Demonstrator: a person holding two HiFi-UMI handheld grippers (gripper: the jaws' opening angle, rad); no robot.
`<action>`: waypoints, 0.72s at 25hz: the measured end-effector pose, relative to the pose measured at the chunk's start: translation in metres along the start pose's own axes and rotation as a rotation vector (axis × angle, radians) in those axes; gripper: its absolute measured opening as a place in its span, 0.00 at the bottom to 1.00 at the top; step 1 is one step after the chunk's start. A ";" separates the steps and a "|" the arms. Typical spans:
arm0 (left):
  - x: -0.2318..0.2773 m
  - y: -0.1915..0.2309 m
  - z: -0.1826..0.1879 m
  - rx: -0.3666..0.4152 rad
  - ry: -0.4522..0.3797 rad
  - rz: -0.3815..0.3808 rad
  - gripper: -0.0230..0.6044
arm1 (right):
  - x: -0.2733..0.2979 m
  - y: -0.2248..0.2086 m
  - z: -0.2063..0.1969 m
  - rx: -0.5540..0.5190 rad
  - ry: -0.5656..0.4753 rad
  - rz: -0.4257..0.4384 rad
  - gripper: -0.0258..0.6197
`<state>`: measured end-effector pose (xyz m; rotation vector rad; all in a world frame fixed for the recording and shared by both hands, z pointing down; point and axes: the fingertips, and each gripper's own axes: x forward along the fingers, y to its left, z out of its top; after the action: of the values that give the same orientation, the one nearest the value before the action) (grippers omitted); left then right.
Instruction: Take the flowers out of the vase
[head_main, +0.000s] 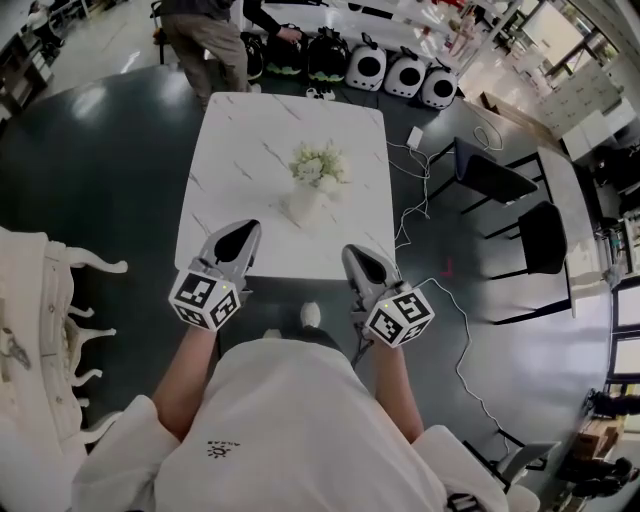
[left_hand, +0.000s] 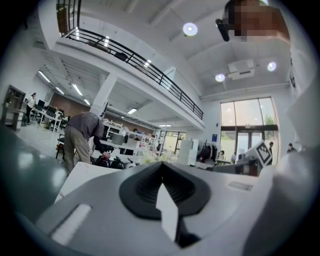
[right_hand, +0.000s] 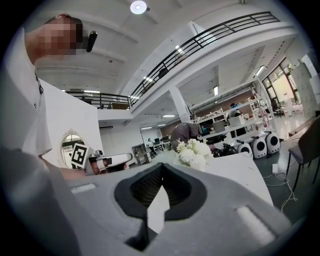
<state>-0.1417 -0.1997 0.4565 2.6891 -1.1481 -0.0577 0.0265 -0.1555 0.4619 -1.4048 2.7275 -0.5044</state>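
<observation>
The bunch of white flowers stands upright in a small white vase near the middle of the white marble-patterned square table. None of the flowers has been taken out yet.

The left gripper and the right gripper sit at the table's near edge, one on each side of the vase, and both are well short of it. Each points roughly level across the tabletop.

In the left gripper view, the left gripper has its jaws pressed together with nothing between them. The right gripper looks the same in its own view, closed and empty.

The vase lies ahead of both grippers, in the gap between them, so each would have to angle inward to reach it. Neither is clearly nearer. From the head view the right one looks a little closer sideways and the left a little closer lengthways.

In the right gripper view the blossoms sit just above the jaw line and slightly to its right (a fairly direct line of approach).

The stems run vertically, so the flowers would probably have to be lifted straight up. A level gripper would meet the stems crosswise, below the blossoms and above the vase rim, and its jaws would have to open first.
</observation>
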 end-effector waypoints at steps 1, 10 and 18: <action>0.004 -0.001 -0.001 0.000 0.002 0.001 0.01 | 0.003 -0.006 0.001 0.003 -0.005 0.002 0.04; 0.047 -0.006 -0.011 0.002 0.013 0.023 0.02 | 0.032 -0.054 0.004 -0.036 0.003 0.031 0.04; 0.073 0.000 -0.022 -0.018 0.030 0.080 0.01 | 0.053 -0.091 -0.005 -0.075 0.031 0.056 0.04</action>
<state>-0.0886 -0.2482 0.4815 2.6165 -1.2382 -0.0149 0.0656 -0.2455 0.5004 -1.3428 2.8299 -0.4283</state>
